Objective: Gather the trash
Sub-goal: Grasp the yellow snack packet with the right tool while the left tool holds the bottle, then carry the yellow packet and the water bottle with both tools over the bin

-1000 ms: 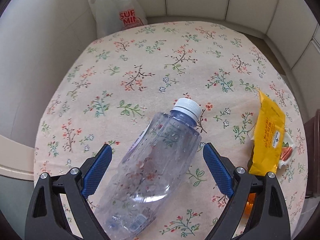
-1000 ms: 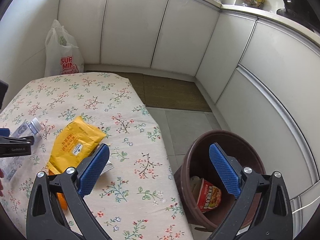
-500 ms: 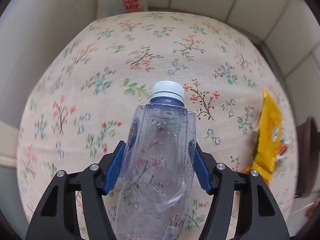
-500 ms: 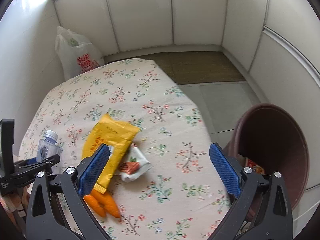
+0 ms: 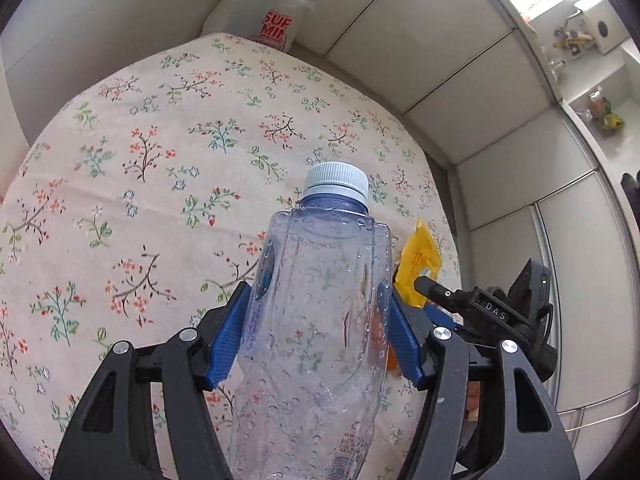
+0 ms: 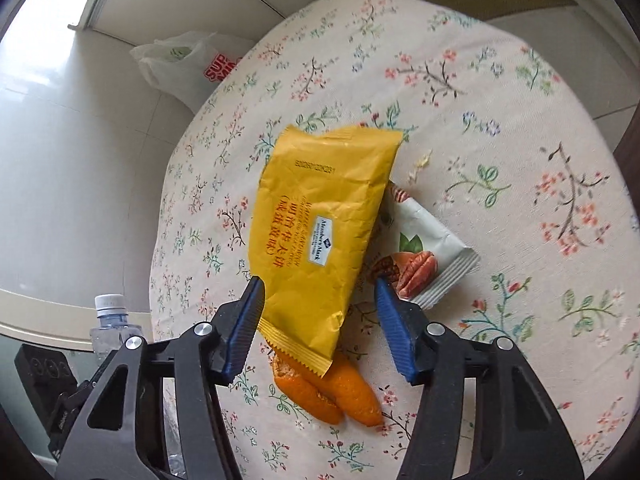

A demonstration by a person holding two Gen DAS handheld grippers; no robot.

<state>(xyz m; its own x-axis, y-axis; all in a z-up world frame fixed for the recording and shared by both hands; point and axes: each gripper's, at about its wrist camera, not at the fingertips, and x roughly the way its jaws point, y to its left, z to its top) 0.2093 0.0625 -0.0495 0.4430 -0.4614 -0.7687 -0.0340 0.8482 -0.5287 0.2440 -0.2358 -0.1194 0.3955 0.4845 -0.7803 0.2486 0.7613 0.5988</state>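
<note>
A clear empty plastic bottle with a white cap stands up between my left gripper's blue pads, which press on both of its sides, and it is raised off the floral tablecloth. My right gripper points down over a yellow snack wrapper. Its jaws are closing with the wrapper's lower end between them. The left pad is at the wrapper's edge and the right pad is still apart from it. A white pecan packet lies partly under the wrapper, and orange peel lies below it.
A white plastic bag with red print leans at the table's far end against white cabinet doors. The held bottle shows at the lower left in the right wrist view. A dark brown rim shows past the table's right edge.
My left gripper shut on the lying bottle and lifted it upright. My right gripper swung from the brown bin down over the yellow wrapper, and its jaws narrowed.
</note>
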